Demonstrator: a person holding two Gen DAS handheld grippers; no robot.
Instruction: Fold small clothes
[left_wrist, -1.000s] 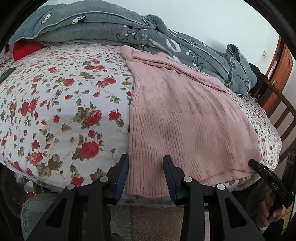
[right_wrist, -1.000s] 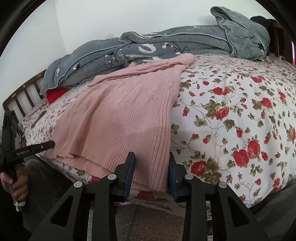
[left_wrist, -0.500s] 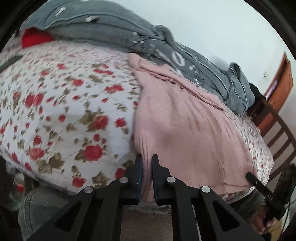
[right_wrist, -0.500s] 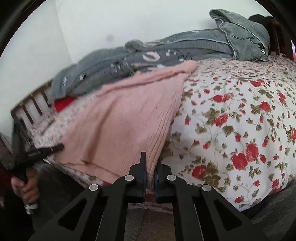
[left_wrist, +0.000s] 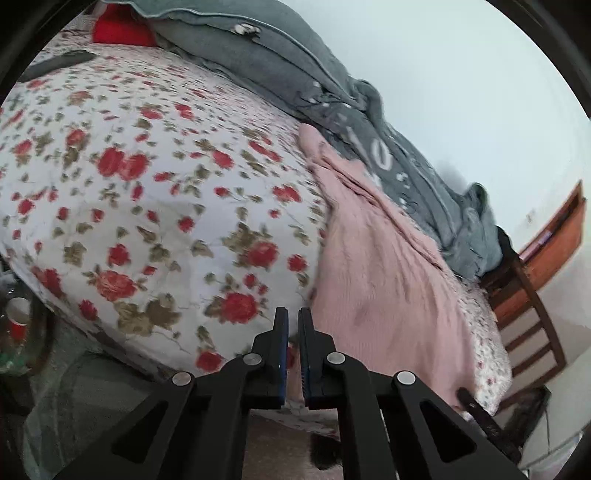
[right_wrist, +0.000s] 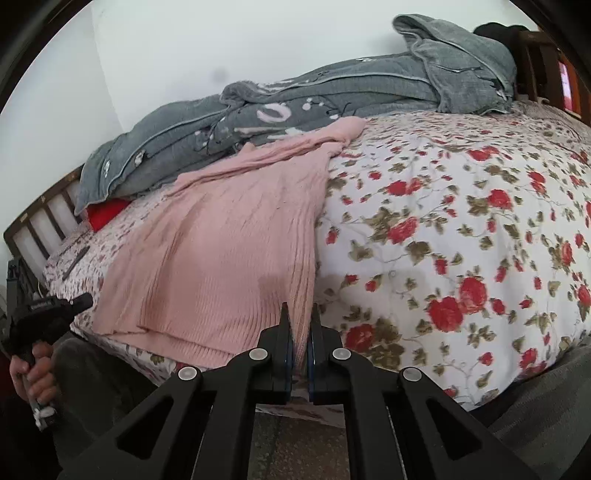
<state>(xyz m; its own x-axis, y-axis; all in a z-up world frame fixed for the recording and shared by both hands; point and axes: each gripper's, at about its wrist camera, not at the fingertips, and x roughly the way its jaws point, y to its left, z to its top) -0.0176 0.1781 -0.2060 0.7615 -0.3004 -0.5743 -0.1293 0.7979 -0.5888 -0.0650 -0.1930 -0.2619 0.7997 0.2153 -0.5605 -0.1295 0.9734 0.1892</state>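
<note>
A pink knit sweater (left_wrist: 384, 280) lies spread on the floral bed, its hem hanging at the near edge; it also shows in the right wrist view (right_wrist: 229, 258). My left gripper (left_wrist: 293, 332) is shut on the sweater's hem at its left corner, pink cloth showing between the pads. My right gripper (right_wrist: 300, 328) is shut on the hem at the right corner. The left gripper's body and the hand holding it show at the left of the right wrist view (right_wrist: 44, 310).
The floral bedspread (left_wrist: 147, 206) covers the bed. A grey blanket (right_wrist: 295, 107) is heaped along the wall behind the sweater. A red pillow (left_wrist: 122, 33) lies at the far end. A wooden chair (left_wrist: 532, 314) stands by the bed. A red cup (left_wrist: 16, 317) sits on the floor.
Both grippers went from open around the sweater's hem to shut on it. The left wrist view has tilted and shifted, with the sweater's left corner drawn up.
</note>
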